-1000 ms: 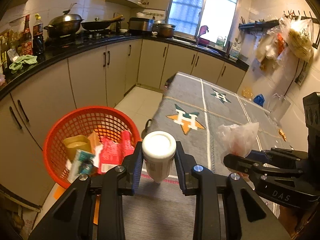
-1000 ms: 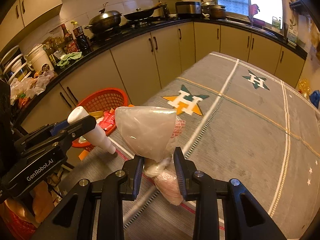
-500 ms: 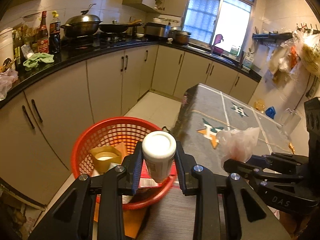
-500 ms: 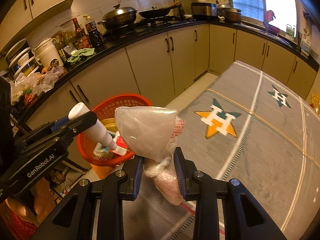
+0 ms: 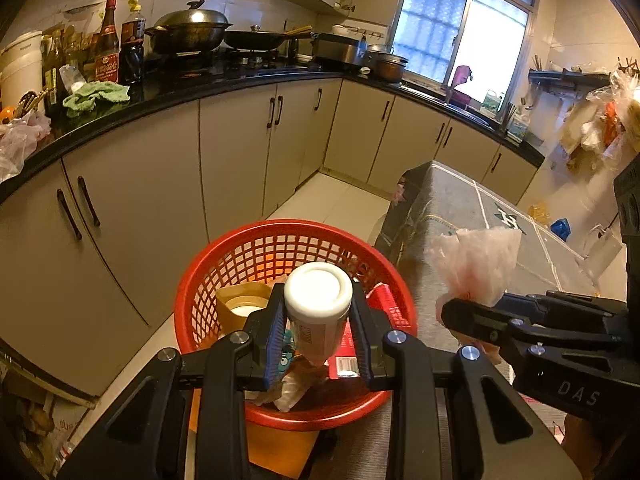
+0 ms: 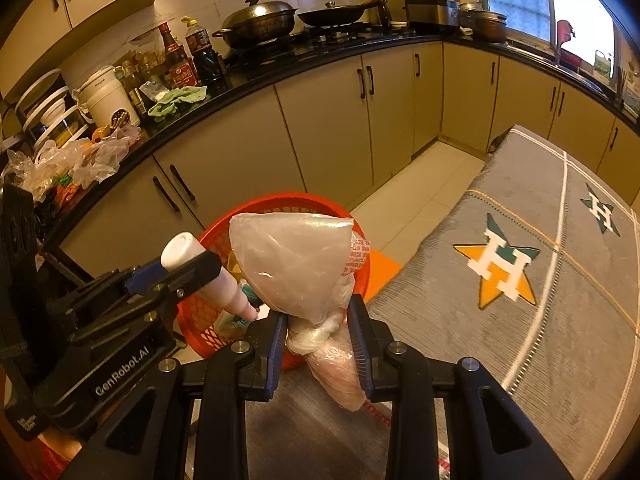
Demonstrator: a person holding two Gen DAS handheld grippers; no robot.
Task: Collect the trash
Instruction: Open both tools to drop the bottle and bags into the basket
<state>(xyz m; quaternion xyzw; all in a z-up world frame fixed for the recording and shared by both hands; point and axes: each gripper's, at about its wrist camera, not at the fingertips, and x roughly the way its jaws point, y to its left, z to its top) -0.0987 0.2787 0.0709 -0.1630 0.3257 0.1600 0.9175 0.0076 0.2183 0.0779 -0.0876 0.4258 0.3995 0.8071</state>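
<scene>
My left gripper (image 5: 318, 320) is shut on a white plastic bottle (image 5: 318, 300), held upside down directly over the red mesh basket (image 5: 224, 264). The basket holds a yellow cup (image 5: 242, 306), red wrappers (image 5: 390, 308) and other trash. My right gripper (image 6: 318, 332) is shut on a knotted clear plastic bag (image 6: 292, 260), held just right of the basket (image 6: 264, 204), above the table's near edge. The bag (image 5: 474, 264) and right gripper (image 5: 464, 314) also show in the left wrist view. The bottle (image 6: 218, 280) and left gripper (image 6: 200, 270) show in the right wrist view.
A table with a grey star-patterned cloth (image 6: 540, 300) extends to the right. Beige cabinets (image 5: 240, 152) under a black counter with pots, bottles and bags curve behind the basket. Tiled floor (image 5: 344, 200) lies between cabinets and table.
Both grippers have moved left off the table toward the basket. The bottle now hangs over the basket's inside, and the bag has come up beside its rim.
</scene>
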